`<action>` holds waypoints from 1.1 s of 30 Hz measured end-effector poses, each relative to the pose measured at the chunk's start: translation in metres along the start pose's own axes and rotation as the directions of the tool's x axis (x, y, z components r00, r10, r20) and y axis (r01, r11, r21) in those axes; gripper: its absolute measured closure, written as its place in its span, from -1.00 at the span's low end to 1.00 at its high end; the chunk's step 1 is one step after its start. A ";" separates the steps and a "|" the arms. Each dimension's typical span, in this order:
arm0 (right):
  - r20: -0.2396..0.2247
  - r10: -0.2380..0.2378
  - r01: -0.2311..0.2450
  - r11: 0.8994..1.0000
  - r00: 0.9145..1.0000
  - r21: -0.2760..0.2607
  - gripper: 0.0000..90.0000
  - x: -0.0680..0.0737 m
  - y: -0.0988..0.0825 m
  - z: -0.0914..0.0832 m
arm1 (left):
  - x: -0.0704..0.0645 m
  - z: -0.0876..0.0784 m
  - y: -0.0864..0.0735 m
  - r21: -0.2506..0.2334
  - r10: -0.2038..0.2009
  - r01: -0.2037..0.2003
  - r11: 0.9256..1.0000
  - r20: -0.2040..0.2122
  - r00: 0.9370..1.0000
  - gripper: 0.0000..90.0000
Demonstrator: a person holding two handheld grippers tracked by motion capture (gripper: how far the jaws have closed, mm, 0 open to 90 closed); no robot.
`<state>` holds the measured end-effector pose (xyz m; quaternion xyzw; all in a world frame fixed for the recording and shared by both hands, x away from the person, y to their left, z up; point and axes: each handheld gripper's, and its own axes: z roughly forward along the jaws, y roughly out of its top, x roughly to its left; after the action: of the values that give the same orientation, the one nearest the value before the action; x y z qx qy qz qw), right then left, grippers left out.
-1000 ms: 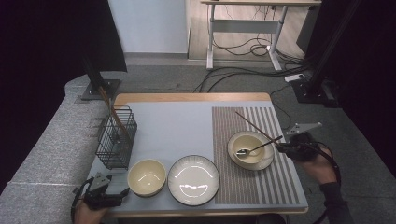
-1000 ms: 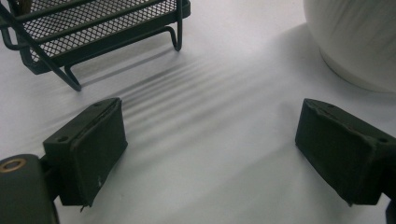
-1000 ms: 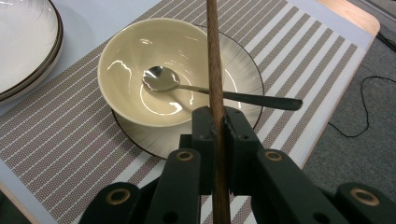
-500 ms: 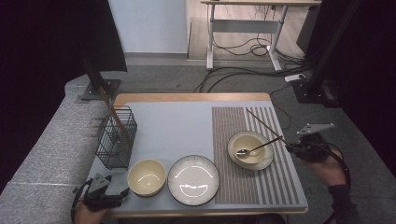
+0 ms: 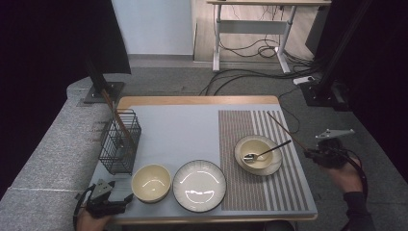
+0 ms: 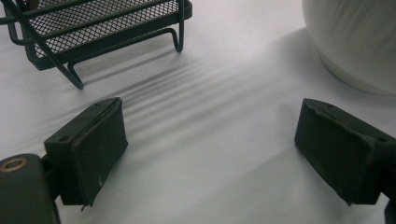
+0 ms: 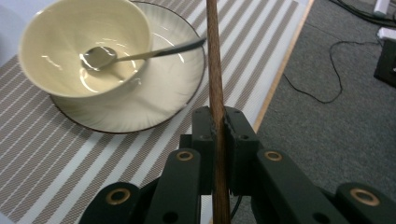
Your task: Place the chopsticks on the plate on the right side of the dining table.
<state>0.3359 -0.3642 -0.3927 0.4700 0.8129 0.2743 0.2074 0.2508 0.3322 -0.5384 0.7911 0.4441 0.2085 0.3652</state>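
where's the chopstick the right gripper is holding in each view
high view: the chopstick slants up-left from the right gripper at the table's right edge.
left gripper view: not in it.
right gripper view: upright at centre, clamped between the jaws.
shared landmark: the bowl with the spoon.

A lab set-up dressed as a dining table

I work at a small wooden-edged table (image 5: 192, 100) on grey carpet (image 5: 159, 77), ringed by black curtains (image 5: 53, 43) and black stand bases (image 5: 103, 91); behind it stands a white-framed desk (image 5: 250, 26) above tangled black cables (image 5: 250, 72).
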 end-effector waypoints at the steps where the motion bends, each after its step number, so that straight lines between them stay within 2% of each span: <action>1: 0.003 0.006 -0.006 1.000 1.000 0.002 0.87 -0.001 -0.001 0.001 | 0.000 0.000 0.000 0.001 0.000 0.000 1.000 0.000 1.000 -0.80; 10: 0.028 0.048 -0.048 0.999 0.998 0.024 0.87 -0.012 -0.012 0.010 | 0.000 0.000 0.000 0.000 0.000 0.000 1.000 0.000 1.000 -0.80; 15: 0.024 0.058 -0.059 0.998 0.998 0.036 0.87 -0.013 -0.018 0.017 | 0.000 0.000 0.000 0.000 0.000 0.000 1.000 0.000 1.000 -0.80; 26: 0.004 0.071 -0.071 0.996 0.997 0.060 0.87 -0.010 -0.026 0.036 | 0.000 0.000 0.000 0.000 0.000 0.000 1.000 0.000 1.000 -0.80; 33: -0.023 0.059 -0.057 0.996 0.998 0.069 0.87 -0.001 -0.028 0.048 | 0.000 0.000 0.000 -0.001 0.000 0.000 1.000 0.000 1.000 -0.80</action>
<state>0.3466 -0.3640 -0.4473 0.4968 0.8103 0.2583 0.1730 0.2507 0.3323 -0.5385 0.7909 0.4440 0.2089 0.3656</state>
